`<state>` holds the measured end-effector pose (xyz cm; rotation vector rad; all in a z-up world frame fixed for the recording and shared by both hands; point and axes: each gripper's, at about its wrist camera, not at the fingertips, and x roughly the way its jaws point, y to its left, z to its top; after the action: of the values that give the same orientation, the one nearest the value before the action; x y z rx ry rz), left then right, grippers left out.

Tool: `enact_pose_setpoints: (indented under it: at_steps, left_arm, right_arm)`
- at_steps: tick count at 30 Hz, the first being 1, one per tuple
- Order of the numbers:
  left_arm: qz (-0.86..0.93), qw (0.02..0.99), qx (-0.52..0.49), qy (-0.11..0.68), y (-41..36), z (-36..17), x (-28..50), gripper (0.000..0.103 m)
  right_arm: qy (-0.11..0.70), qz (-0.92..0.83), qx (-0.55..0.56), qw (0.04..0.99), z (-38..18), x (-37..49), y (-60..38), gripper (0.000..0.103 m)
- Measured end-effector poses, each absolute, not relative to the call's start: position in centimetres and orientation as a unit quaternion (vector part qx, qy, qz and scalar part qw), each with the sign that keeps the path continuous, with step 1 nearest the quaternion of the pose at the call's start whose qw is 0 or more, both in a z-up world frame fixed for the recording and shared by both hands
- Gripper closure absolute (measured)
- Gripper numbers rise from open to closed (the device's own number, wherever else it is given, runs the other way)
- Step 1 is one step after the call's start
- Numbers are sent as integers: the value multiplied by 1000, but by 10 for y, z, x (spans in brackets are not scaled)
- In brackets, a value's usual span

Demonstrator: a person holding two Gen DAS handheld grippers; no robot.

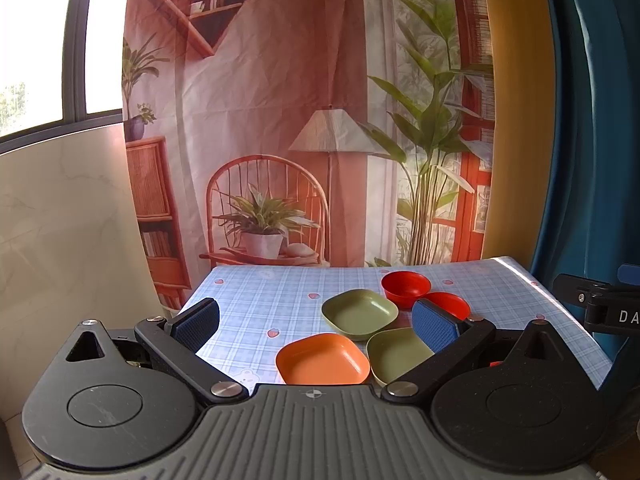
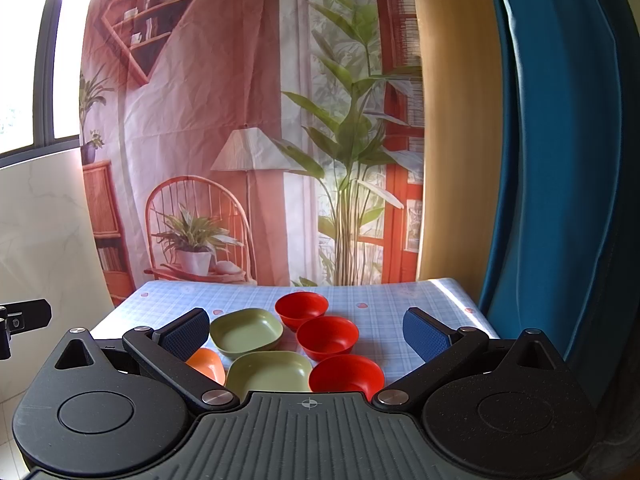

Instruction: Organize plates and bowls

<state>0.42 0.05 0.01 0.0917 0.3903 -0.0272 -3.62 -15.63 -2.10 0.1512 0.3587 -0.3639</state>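
Above the tabletop (image 2: 400, 300), both the left hand-held gripper (image 1: 316, 322) and right hand-held gripper (image 2: 306, 330) hang wide open and empty; red bowls (image 2: 327, 336) and green plates (image 2: 246, 330) lie unstacked, so sorting appears unstarted, next requiring a rim grasp.

Both wrist cameras are looking forward over the table's (image 1: 256, 292) near edge toward the printed backdrop (image 2: 224, 120); the left one is sitting further left, and both are sharing the dishes (image 2: 248, 330).
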Motion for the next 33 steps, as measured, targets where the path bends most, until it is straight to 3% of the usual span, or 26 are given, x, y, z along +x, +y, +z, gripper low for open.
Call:
enact_pose_setpoints:
  at_steps: [33]
  left_arm:
    - [-12, 979, 45, 200, 0, -2, 5, 0]
  right_arm:
    - [177, -179, 78, 965, -21, -37, -158, 0]
